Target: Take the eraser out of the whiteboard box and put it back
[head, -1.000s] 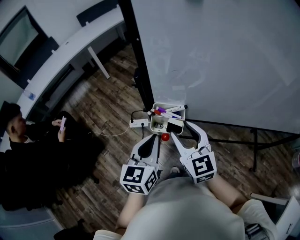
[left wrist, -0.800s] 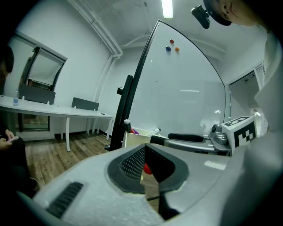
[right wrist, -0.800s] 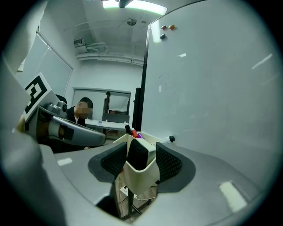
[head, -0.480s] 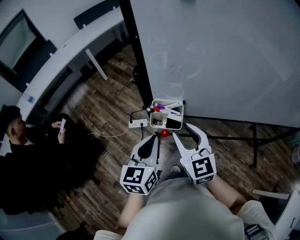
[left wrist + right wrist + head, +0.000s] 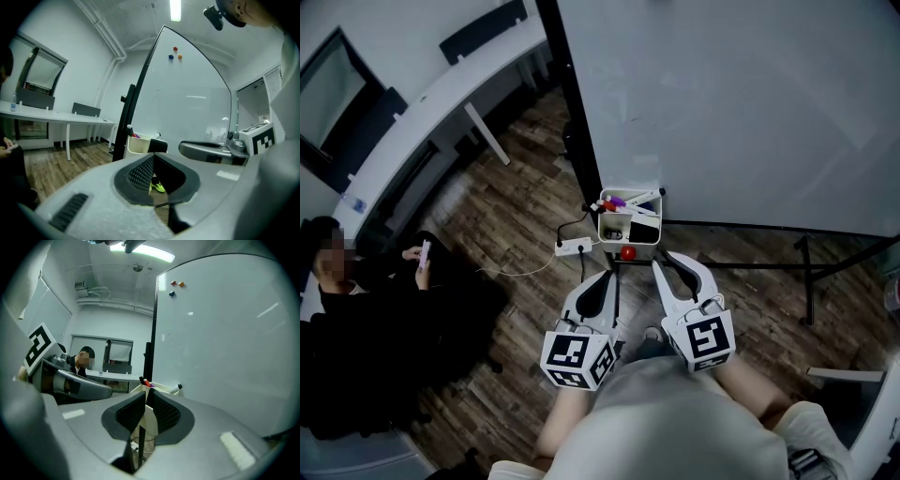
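Against the whiteboard [image 5: 750, 103], the box [image 5: 602, 225] holds markers [image 5: 623, 200] and an eraser [image 5: 645, 231]; left tongs [image 5: 604, 277] together, right tongs [image 5: 667, 263] just narrowed, empty.

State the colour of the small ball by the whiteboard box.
Small ball: red, best in head view.

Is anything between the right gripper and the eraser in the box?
Nothing visible. The right gripper, whose jaws have just been closing with nothing between them, faces the black eraser in the whiteboard box across open air. A small red round thing sits at the box's near wall, left of that line.
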Available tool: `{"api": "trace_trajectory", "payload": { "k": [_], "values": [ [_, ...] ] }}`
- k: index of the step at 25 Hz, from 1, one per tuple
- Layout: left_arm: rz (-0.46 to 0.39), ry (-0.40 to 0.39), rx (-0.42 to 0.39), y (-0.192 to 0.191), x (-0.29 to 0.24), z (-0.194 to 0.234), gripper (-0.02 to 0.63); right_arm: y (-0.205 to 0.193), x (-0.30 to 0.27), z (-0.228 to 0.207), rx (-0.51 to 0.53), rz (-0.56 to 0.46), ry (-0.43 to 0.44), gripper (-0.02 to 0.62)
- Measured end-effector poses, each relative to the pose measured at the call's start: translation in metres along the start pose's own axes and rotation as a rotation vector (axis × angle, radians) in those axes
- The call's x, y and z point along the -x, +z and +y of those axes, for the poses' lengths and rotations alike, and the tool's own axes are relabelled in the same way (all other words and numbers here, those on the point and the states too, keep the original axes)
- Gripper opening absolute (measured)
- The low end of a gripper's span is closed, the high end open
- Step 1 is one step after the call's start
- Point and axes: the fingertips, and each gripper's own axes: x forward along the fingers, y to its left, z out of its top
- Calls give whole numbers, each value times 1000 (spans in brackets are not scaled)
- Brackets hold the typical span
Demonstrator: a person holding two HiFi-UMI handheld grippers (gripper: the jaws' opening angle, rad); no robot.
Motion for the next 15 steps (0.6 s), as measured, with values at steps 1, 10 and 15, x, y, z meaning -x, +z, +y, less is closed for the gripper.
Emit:
{"api": "trace_trajectory", "payload": {
  "k": [1,10,15],
  "values": [
    [1,-3,0,-1,3,-1,2,0,3,2,0,-1,-3,53],
    [8,-36,-3,-9,28,-9,2,1,30,23,-15,-5,-38,5],
    [20,-54,-7,-17,49,-16,2,0,51,39,-34,-5,-57,5]
  ]
}}
